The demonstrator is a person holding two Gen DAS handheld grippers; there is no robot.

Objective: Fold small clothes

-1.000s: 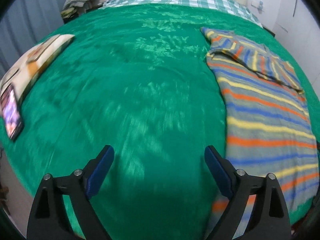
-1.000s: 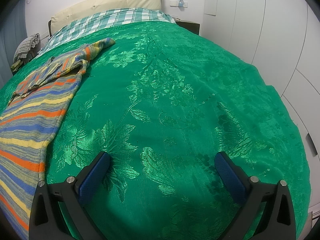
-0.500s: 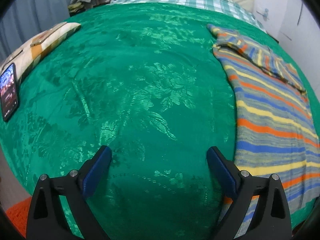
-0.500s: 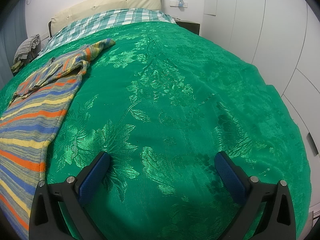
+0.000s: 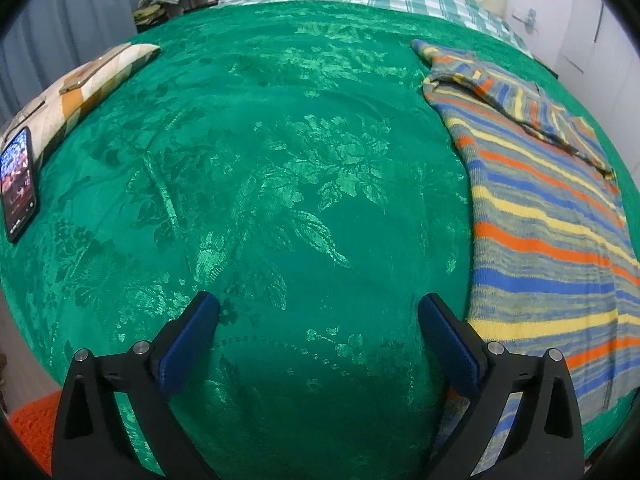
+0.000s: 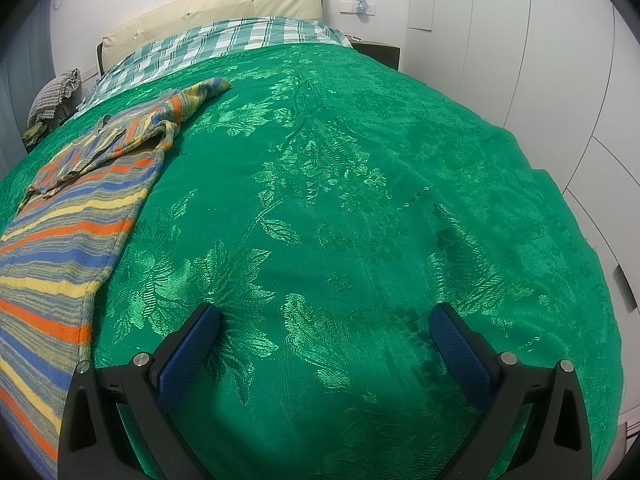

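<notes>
A striped knit garment (image 5: 548, 216) in blue, orange, yellow and grey lies flat on the green bedspread (image 5: 280, 160), its sleeves folded across the far end. It fills the right of the left wrist view and the left of the right wrist view (image 6: 68, 224). My left gripper (image 5: 318, 312) is open and empty, above the bedspread just left of the garment's near edge. My right gripper (image 6: 324, 320) is open and empty, above bare bedspread (image 6: 360, 200) to the right of the garment.
A phone (image 5: 18, 184) with a lit screen and a patterned cushion (image 5: 84, 80) lie at the bed's left edge. Checked bedding (image 6: 224, 44) and a cream headboard (image 6: 224, 8) are at the far end. White wardrobe doors (image 6: 560, 60) stand on the right.
The left gripper's view has shifted a little, so the garment sits further right and the phone higher in frame. The right gripper has barely moved. Both stay open.
</notes>
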